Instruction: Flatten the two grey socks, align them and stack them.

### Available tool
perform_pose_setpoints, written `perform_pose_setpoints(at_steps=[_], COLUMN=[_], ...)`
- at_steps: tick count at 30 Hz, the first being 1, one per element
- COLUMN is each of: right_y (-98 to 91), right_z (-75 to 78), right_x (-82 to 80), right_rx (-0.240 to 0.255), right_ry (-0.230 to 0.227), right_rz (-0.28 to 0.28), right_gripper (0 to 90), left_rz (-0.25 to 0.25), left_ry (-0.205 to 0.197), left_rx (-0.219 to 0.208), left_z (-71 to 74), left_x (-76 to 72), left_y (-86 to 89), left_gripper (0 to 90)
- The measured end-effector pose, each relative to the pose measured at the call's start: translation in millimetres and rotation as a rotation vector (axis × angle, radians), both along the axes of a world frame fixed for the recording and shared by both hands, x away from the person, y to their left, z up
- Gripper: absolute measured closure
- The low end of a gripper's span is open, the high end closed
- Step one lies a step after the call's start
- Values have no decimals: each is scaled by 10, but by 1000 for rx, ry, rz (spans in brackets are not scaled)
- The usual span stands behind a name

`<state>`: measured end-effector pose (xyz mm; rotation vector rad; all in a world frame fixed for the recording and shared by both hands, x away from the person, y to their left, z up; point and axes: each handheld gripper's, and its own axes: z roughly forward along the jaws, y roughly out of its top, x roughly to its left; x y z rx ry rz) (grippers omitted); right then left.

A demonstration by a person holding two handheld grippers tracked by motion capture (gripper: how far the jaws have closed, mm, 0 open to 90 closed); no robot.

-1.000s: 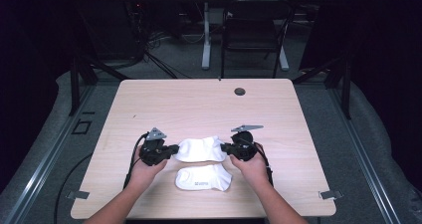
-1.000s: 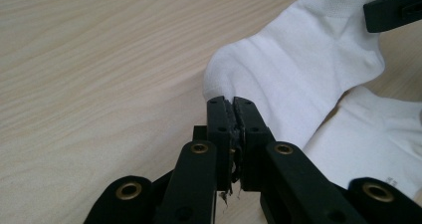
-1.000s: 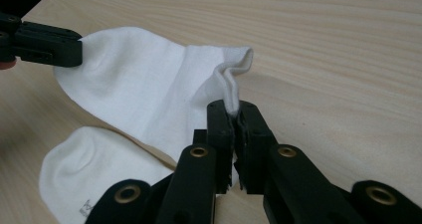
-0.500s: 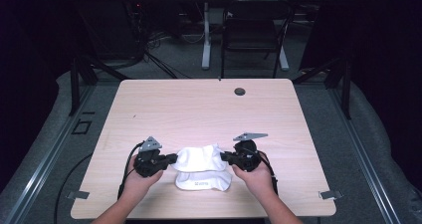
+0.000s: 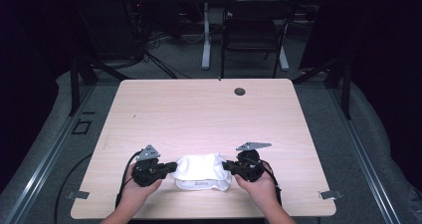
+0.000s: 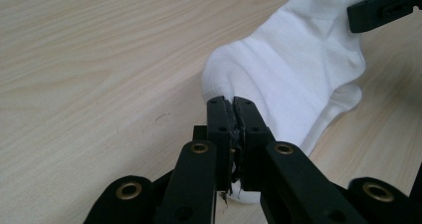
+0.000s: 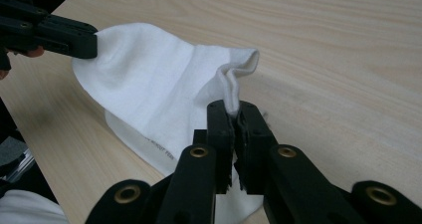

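Note:
A white sock [image 5: 199, 166] is stretched between my two grippers over a second white sock [image 5: 205, 185] lying flat near the table's front edge. In the high view my left gripper [image 5: 174, 167] holds its left end and my right gripper [image 5: 227, 166] its right end. In the left gripper view the jaws [image 6: 232, 104] are shut on the rounded end of the sock [image 6: 293, 69]. In the right gripper view the jaws [image 7: 231, 108] pinch the bunched cuff of the sock [image 7: 149, 79]; the lower sock [image 7: 144, 145] with small print peeks out beneath.
The light wooden table [image 5: 209, 114] has a round dark grommet [image 5: 240, 91] near its far edge. A black chair [image 5: 254, 30] and a table leg stand on the floor beyond. The socks lie close to the table's front edge.
Both hands have moved toward the front edge with the upper sock held between them; it now covers most of the lower sock instead of lying behind it.

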<state>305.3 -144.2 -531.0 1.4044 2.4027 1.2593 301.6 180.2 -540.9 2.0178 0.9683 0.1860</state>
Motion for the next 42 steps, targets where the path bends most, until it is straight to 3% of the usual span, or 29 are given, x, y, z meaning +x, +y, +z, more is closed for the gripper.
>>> perform_pose_setpoints(at_steps=[10, 20, 33, 42], right_y=[-47, -50, -50, -57], right_z=[-58, -147, -206, -264], right_x=[-114, -145, -134, -104], right_rx=[-13, -30, -27, -52], right_ry=[4, 8, 28, 48], right_rz=[-2, -2, -5, -8], right_gripper=[860, 860, 859, 854], left_rz=[-8, -34, -22, -19], left_ry=[1, 1, 19, 22], left_rx=[-19, 10, 31, 47], left_z=[-98, -187, -290, -329], left_x=[-91, -116, -71, -55], left_y=[-21, -107, -134, -141], left_gripper=[872, 872, 871, 869])
